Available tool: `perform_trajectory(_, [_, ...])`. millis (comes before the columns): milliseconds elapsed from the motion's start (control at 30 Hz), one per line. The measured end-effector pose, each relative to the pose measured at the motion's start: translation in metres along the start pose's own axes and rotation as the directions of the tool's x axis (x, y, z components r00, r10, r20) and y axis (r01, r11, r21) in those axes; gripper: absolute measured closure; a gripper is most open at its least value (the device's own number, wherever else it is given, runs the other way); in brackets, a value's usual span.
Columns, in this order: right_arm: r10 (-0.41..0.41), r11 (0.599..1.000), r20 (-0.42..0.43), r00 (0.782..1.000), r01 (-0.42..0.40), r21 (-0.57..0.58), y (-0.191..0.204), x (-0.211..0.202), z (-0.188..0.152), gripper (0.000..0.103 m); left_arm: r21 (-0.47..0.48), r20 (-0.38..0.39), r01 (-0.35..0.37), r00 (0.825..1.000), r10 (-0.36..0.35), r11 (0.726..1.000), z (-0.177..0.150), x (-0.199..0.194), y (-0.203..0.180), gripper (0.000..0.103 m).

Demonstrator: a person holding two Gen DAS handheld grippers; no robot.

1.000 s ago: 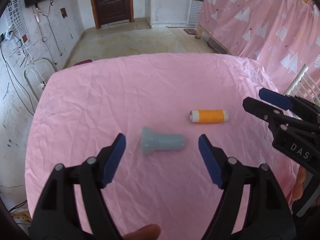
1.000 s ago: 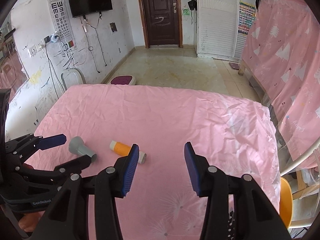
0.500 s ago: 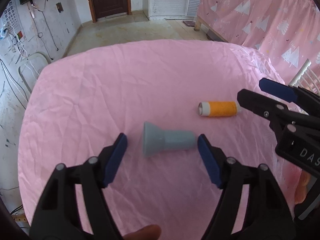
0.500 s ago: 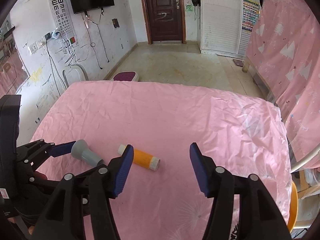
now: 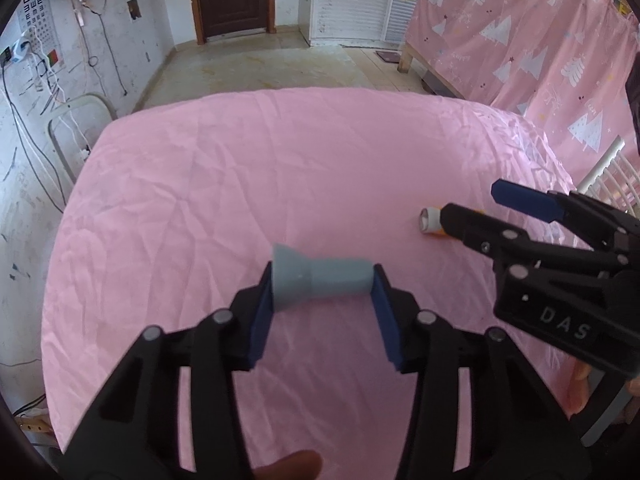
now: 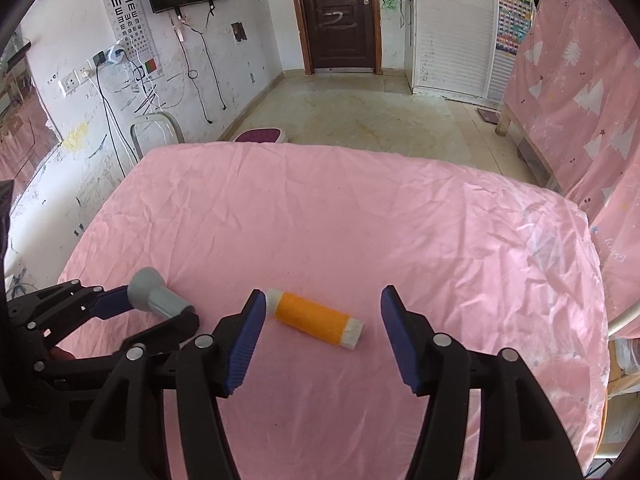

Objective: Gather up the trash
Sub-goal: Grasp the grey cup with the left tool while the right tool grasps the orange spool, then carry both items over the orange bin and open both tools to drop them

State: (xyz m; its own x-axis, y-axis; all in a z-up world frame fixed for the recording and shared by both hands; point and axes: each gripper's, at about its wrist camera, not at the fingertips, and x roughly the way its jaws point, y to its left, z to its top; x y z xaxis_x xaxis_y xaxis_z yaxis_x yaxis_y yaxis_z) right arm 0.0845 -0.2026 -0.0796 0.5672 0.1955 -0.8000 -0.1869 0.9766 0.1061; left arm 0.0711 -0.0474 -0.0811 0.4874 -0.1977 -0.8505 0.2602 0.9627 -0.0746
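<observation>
left gripper [image 5: 323, 280] just closed, clamped end to end on the grey flared tube [image 5: 318, 278] on the pink tablecloth [image 5: 280, 168], right gripper [image 6: 322, 320] spread loose around the orange spool [image 6: 316, 317], pads not touching, nothing blocking, white chair [image 6: 156, 128] beyond the far edge

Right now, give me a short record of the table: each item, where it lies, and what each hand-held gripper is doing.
surface: pink cloth
grey spool: lying on its side, pinched end to end by the left hand-held gripper, whose jaws have just been closing
orange spool: lying on the cloth between the open jaws of the right hand-held gripper, untouched
</observation>
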Motion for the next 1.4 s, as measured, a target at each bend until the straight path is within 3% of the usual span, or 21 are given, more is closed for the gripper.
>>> perform_trajectory(333, [0.008, 1.0, -0.036, 0.999, -0.008, -0.014, 0.01, 0.019, -0.003, 0.054, -0.021, 0.015, 0.003, 1.0, -0.002, 1.0, -0.004, -0.007, 0.011, 0.059])
perform_trajectory(400, [-0.006, 0.999, -0.03, 1.0, 0.005, -0.032, 0.013, 0.019, -0.005, 0.06, -0.022, 0.018, 0.004, 1.0, -0.004, 1.0, -0.005, -0.008, 0.013, 0.059])
perform_trajectory(467, [-0.019, 0.999, -0.024, 1.0, 0.017, -0.048, 0.016, 0.019, -0.007, 0.072, -0.023, 0.02, 0.004, 1.0, -0.004, 1.0, -0.005, -0.009, 0.013, 0.059])
perform_trajectory(733, [-0.007, 0.998, -0.012, 1.0, 0.006, -0.06, 0.013, 0.012, -0.013, 0.097, -0.013, 0.033, -0.006, 0.999, 0.006, 1.0, -0.003, -0.014, 0.009, 0.059])
perform_trajectory(900, [0.002, 0.999, 0.003, 1.0, -0.002, -0.053, 0.005, 0.004, -0.017, 0.098, -0.007, 0.042, -0.016, 0.999, 0.016, 1.0, -0.004, -0.02, 0.0, 0.059])
perform_trajectory(1167, [0.018, 1.0, 0.057, 0.998, -0.017, -0.021, -0.015, -0.023, -0.019, 0.097, 0.0, 0.048, -0.023, 0.999, 0.023, 1.0, -0.004, -0.026, -0.007, 0.07])
perform_trajectory(1333, [0.019, 1.0, 0.085, 0.996, -0.019, -0.007, -0.026, -0.037, -0.023, 0.097, -0.035, 0.037, -0.007, 0.999, 0.008, 0.999, 0.002, -0.026, -0.001, 0.071])
perform_trajectory(1367, [0.02, 1.0, 0.088, 0.996, -0.019, -0.004, -0.028, -0.039, -0.023, 0.097, -0.054, 0.027, 0.016, 1.0, -0.014, 0.998, 0.005, -0.025, 0.003, 0.069])
perform_trajectory(1400, [0.02, 1.0, 0.091, 0.996, -0.02, -0.001, -0.029, -0.04, -0.024, 0.097, -0.071, 0.015, 0.037, 0.999, -0.036, 0.997, 0.007, -0.023, 0.007, 0.058])
